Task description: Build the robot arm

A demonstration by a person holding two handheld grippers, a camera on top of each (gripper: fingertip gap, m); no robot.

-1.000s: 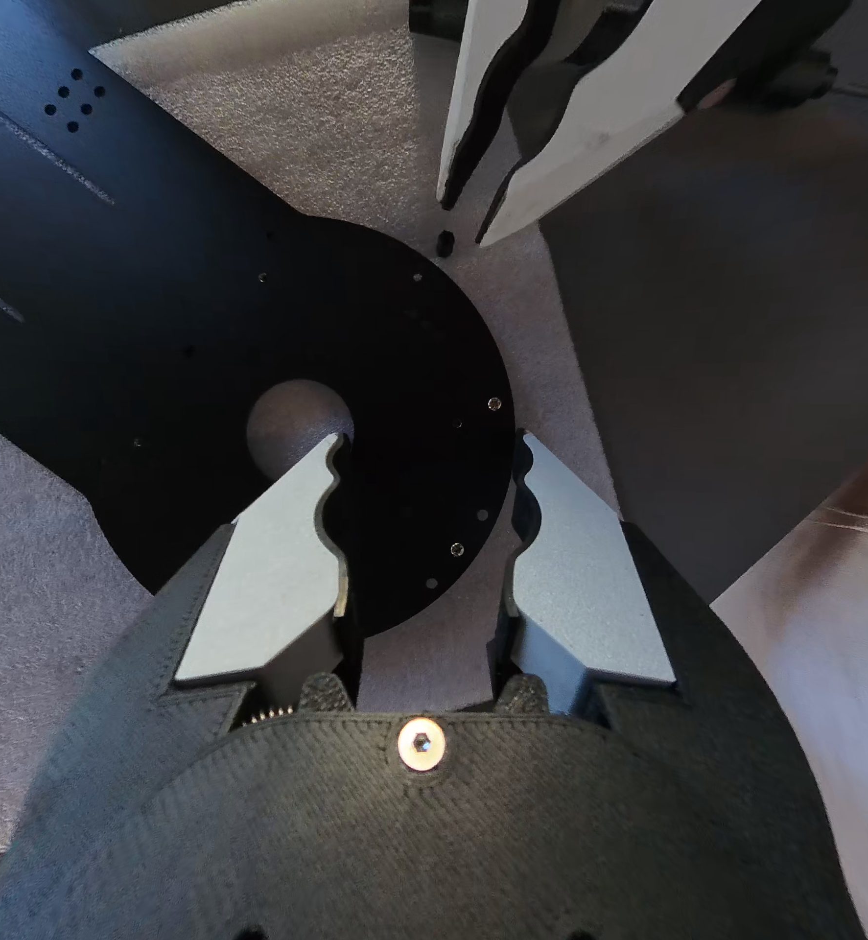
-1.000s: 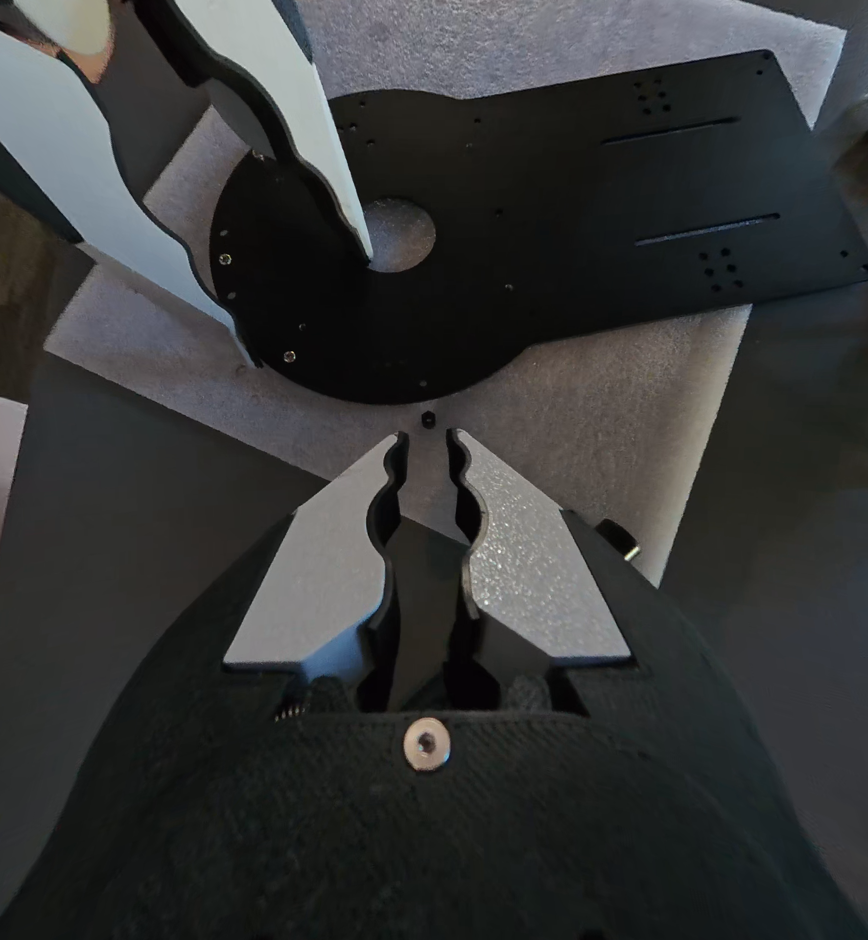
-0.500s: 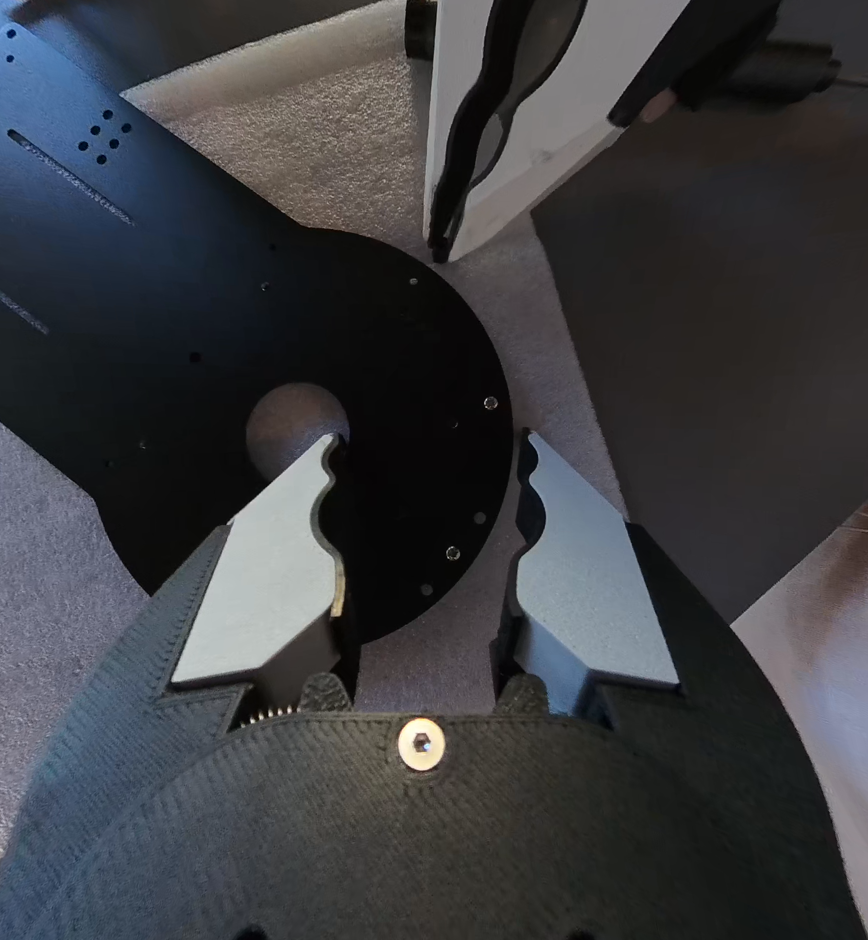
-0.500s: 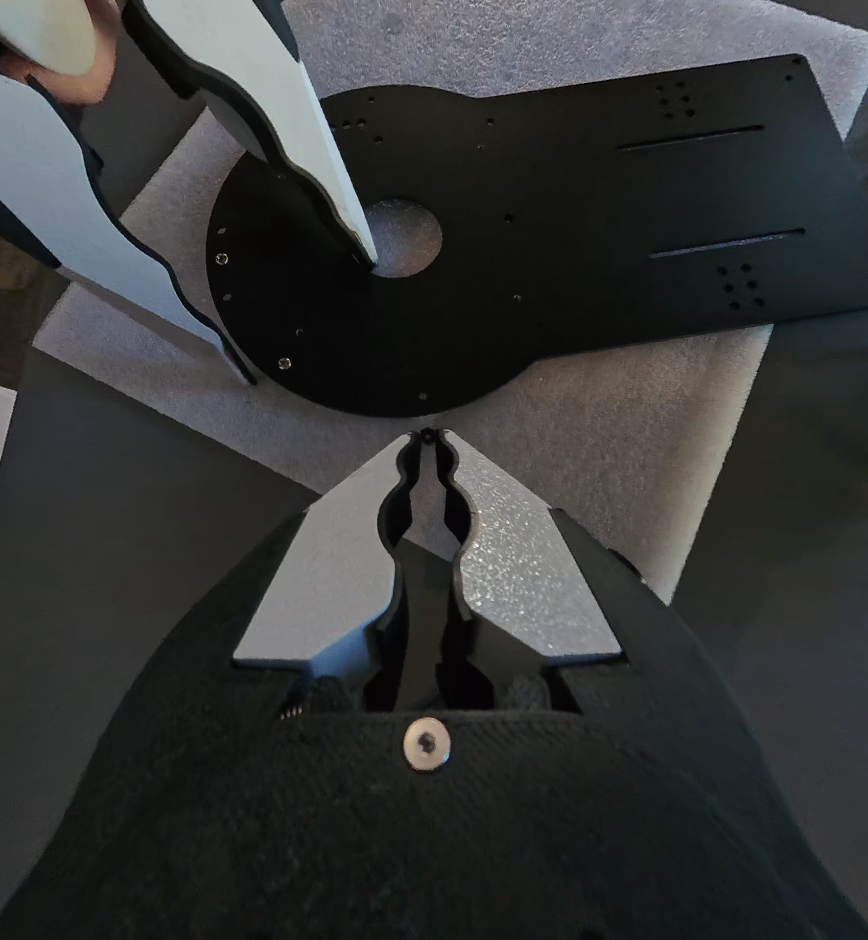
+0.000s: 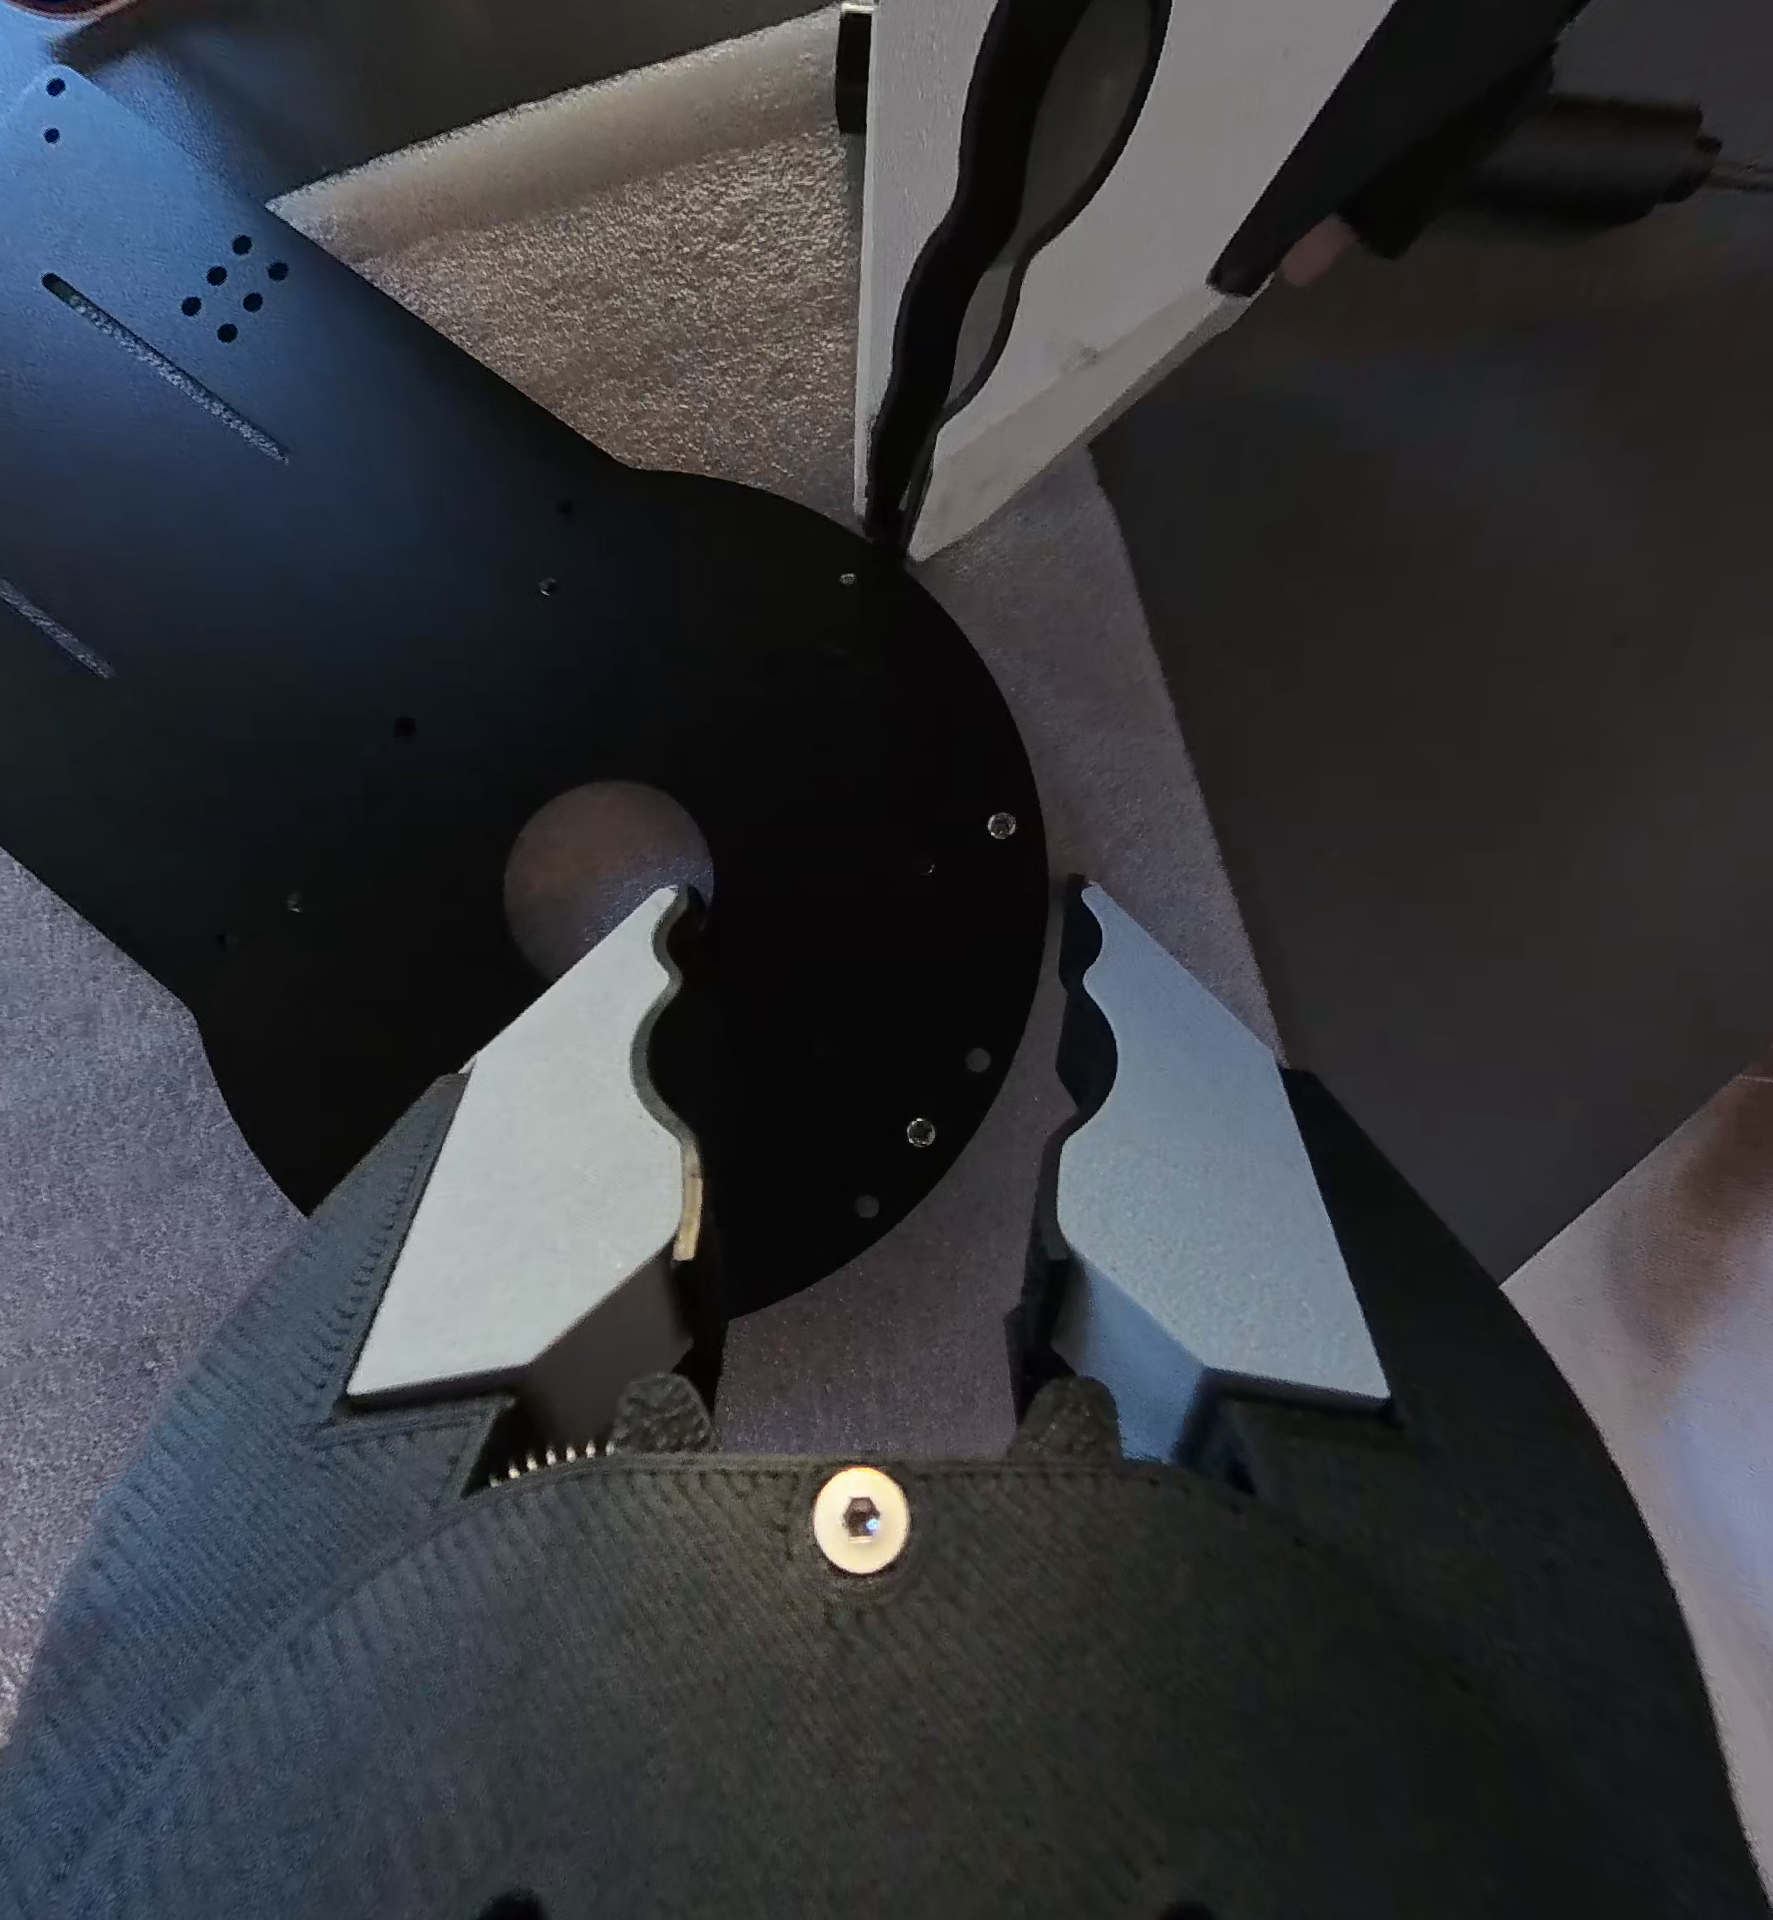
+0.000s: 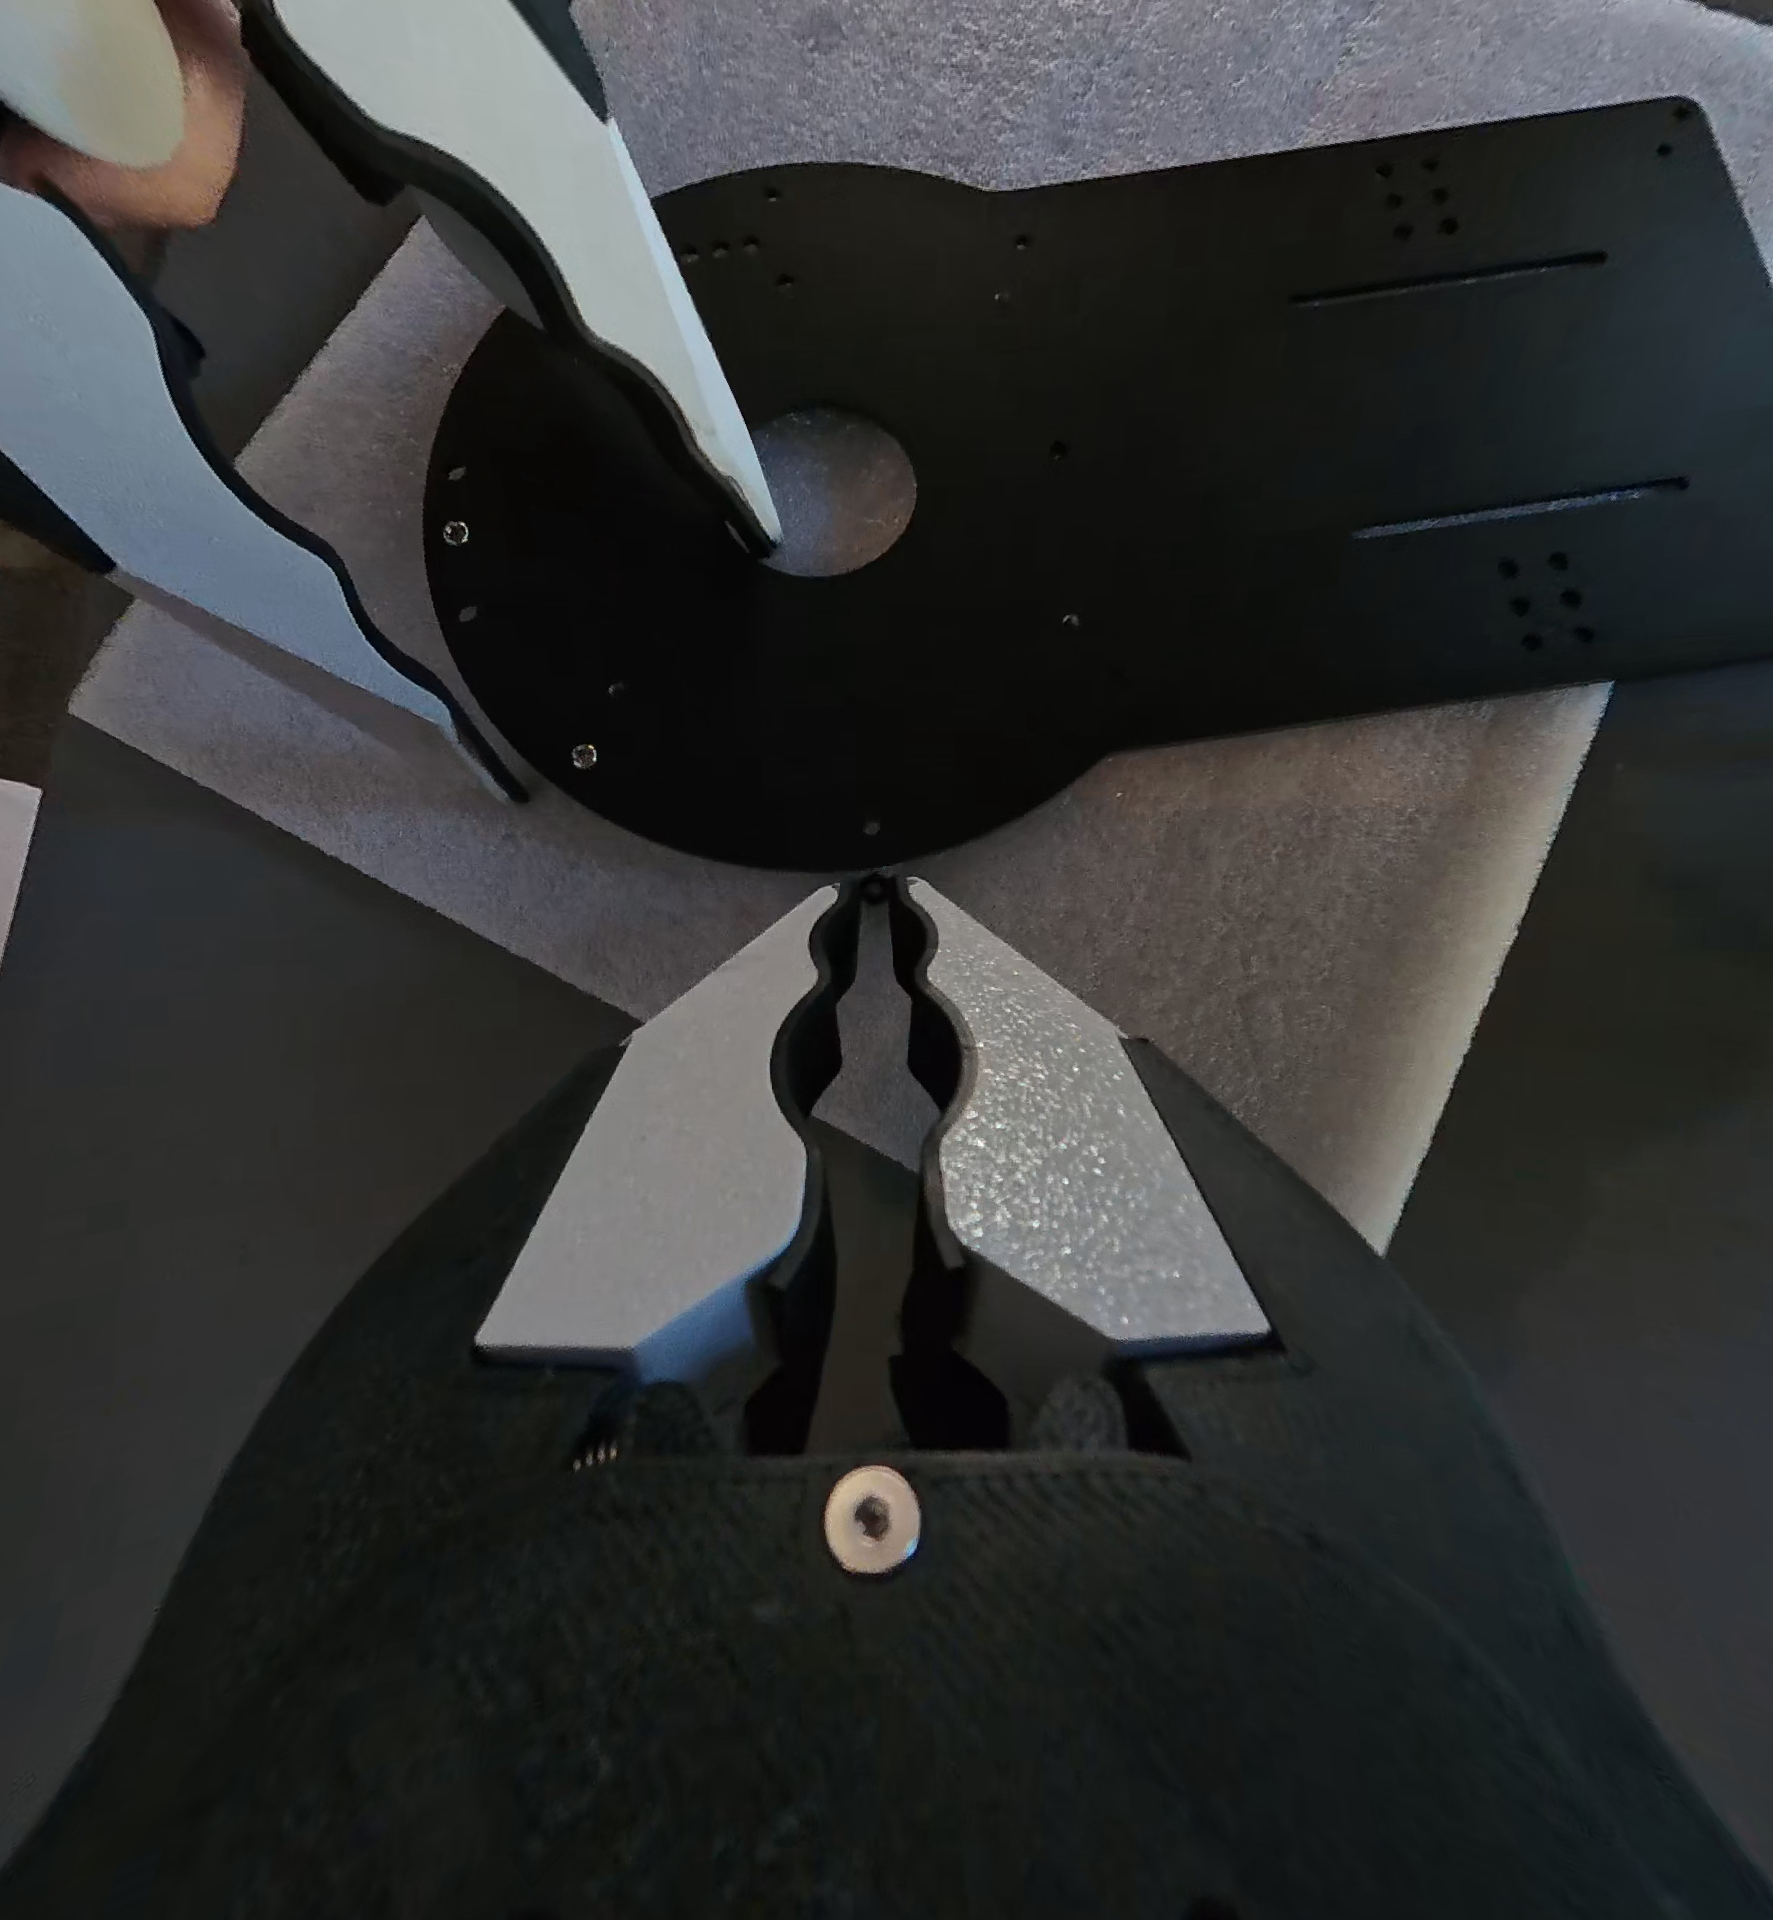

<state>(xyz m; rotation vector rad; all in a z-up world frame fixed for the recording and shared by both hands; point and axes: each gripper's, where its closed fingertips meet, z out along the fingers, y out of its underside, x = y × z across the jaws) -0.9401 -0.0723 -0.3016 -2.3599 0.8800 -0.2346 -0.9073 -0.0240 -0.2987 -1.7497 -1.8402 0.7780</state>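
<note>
A black metal plate (image 5: pixel 342 675) with a round end and a centre hole lies on a grey foam sheet (image 5: pixel 653 260). My left gripper (image 5: pixel 877 894) is open across the round end. One fingertip sits at the centre hole's edge, the other just outside the rim. My right gripper (image 6: pixel 874 896) is shut on a small black screw (image 6: pixel 874 886) at the plate's (image 6: pixel 1173 468) near rim. It also shows in the left wrist view (image 5: pixel 892 525), tips closed at the plate's far rim. The left gripper (image 6: pixel 633 665) shows in the right wrist view.
Two silver screws (image 5: pixel 1000 825) (image 5: pixel 920 1131) sit in rim holes of the plate. The foam sheet (image 6: pixel 1225 935) lies on a dark grey mat (image 5: pixel 1484 727). A pale table surface (image 5: pixel 1692 1455) shows at the lower right. My hands' fingertips stand some 7 cm from each other.
My right gripper has closed on the small black screw lying on the foam and carried it up to the plate's rim. The left gripper has stayed open over the plate.
</note>
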